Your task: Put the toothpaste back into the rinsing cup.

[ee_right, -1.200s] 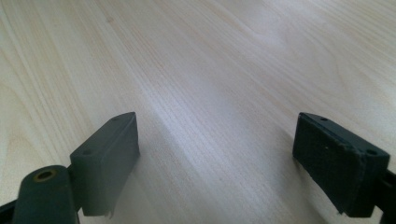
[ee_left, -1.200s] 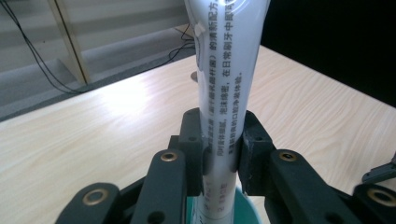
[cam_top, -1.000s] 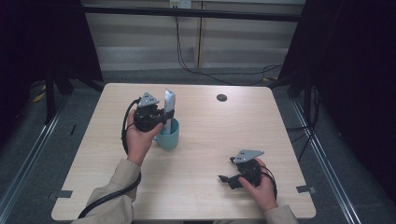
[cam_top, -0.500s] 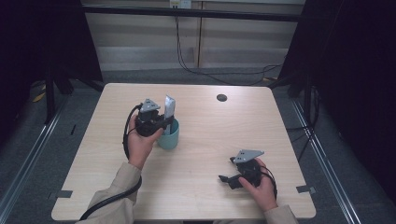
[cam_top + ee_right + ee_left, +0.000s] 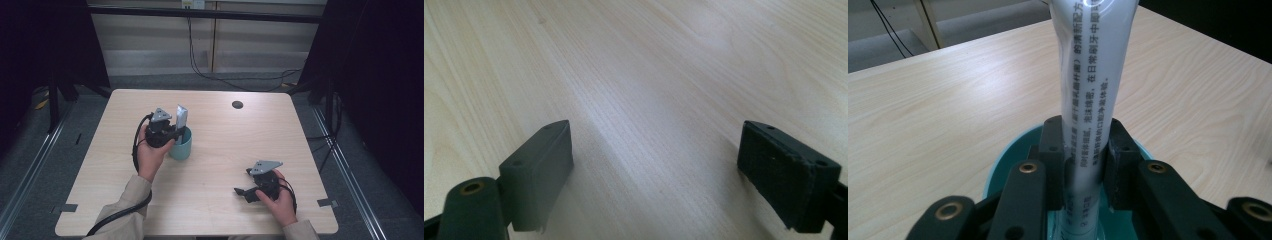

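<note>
The tube (image 5: 181, 118) is standing nearly upright with its lower end down inside the teal cup (image 5: 182, 147), which is sitting on the table (image 5: 215, 200) a little left of centre. In the left gripper view the tube (image 5: 1095, 75) is rising straight up from between the two black pads, its long axis running vertically, in line with the cup's opening (image 5: 1003, 165) below it. The left gripper (image 5: 172, 134) is reaching in from the cup's left side, and its jaws are pinching the tube low down, just above the rim. So the tube is lying directly between those fingers (image 5: 1052, 150), and the move that seems to be coming, either letting it settle into the cup or lifting it back out, is turning on keeping that axis vertical over the opening.

The right gripper (image 5: 243, 192) is resting well apart, near the table's front right, its jaws spread wide over bare wood (image 5: 634, 100) and holding nothing. The left hand is plainly the nearer one.
</note>
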The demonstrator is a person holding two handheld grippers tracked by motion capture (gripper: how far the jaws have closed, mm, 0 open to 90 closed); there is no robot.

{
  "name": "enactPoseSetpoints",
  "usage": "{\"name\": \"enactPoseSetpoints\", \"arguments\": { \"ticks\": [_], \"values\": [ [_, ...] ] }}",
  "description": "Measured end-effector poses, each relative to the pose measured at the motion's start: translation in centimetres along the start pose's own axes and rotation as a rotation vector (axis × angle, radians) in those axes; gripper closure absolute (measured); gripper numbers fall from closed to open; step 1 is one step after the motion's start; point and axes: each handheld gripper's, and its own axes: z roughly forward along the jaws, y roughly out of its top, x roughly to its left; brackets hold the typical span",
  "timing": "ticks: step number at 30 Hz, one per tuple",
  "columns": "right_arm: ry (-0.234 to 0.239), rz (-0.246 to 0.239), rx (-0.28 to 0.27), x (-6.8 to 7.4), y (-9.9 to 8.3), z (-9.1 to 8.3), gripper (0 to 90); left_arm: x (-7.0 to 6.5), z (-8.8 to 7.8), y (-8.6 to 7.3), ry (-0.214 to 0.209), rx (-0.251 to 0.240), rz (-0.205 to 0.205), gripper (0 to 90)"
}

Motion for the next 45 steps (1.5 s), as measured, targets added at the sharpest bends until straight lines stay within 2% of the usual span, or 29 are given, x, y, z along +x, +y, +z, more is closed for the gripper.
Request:
{"name": "enactPoseSetpoints", "arguments": {
  "ticks": [8,23,27,31,38,41,42,45],
  "values": [
    [0.001,0.001,0.0,0.0,0.0,0.0,14.0,0.0,0.5,-0.1,-0.008,-0.014,0.005,73.2],
    [0.006,-0.004,0.002,0.0,0.0,0.0,14.0,0.0,0.4,-0.2,0.001,0.011,0.014,69.8],
    [0.006,-0.004,0.002,0.0,0.0,0.0,14.0,0.0,0.4,-0.2,0.011,0.02,0.011,62.3],
    [0.006,-0.004,0.002,0.0,0.0,0.0,14.0,0.0,0.2,0.0,-0.009,0.03,0.032,55.9],
    [0.006,-0.004,0.002,0.0,0.0,0.0,14.0,0.4,-0.2,0.3,0.009,0.037,0.009,34.2],
    [0.007,-0.004,0.002,0.0,0.0,0.0,13.9,0.5,-0.6,0.5,0.028,0.039,0.017,25.3],
    [0.007,-0.004,0.002,0.0,0.0,0.0,14.0,0.6,-0.8,0.5,0.018,0.033,0.01,23.5],
    [0.007,-0.004,0.002,0.0,0.0,0.0,14.0,0.7,-1.2,0.7,0.028,0.046,0.026,21.6]
  ]
}}
